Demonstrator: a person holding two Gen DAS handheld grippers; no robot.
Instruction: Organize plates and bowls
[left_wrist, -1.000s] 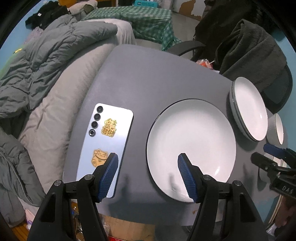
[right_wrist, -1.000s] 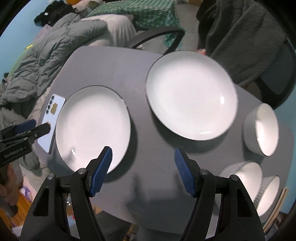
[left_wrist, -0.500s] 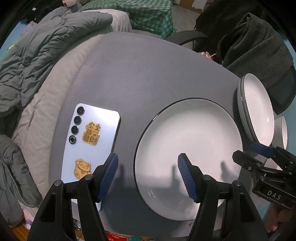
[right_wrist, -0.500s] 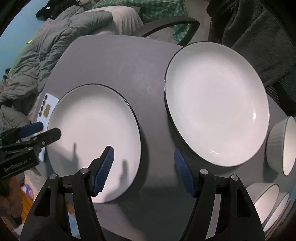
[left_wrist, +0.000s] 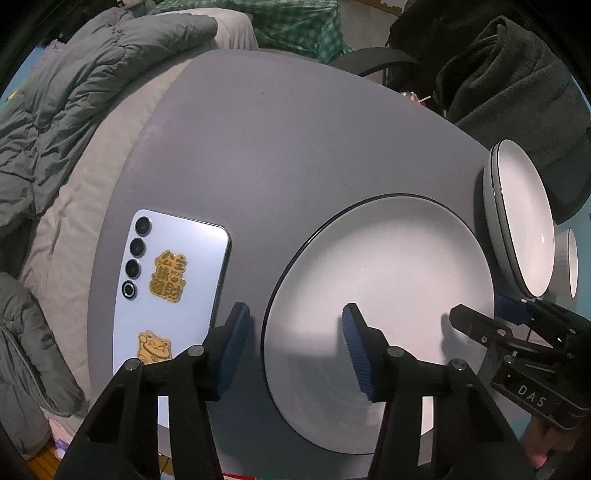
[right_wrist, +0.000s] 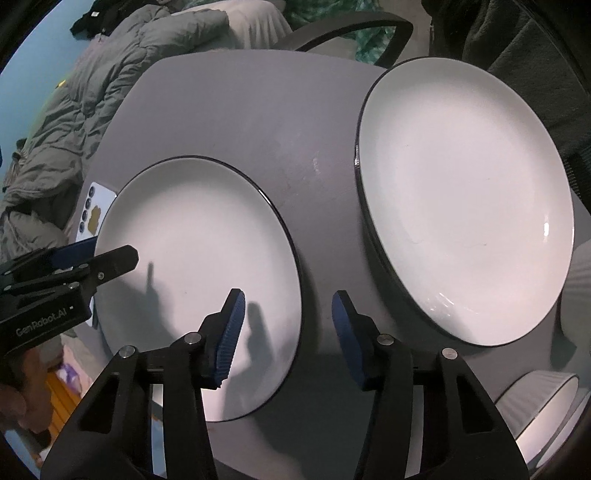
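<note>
Your left gripper (left_wrist: 293, 341) hangs with jaws spread wide, straddling the near-left rim of the black-rimmed plate (left_wrist: 384, 295). Your right gripper (right_wrist: 286, 330) is likewise released, straddling that plate's right rim. The phone (left_wrist: 170, 288) lies left of the plate; the second, deeper plate (right_wrist: 465, 199) sits to its right.

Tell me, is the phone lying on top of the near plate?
No, the phone lies on the table beside the near plate, with a gap between them.
</note>
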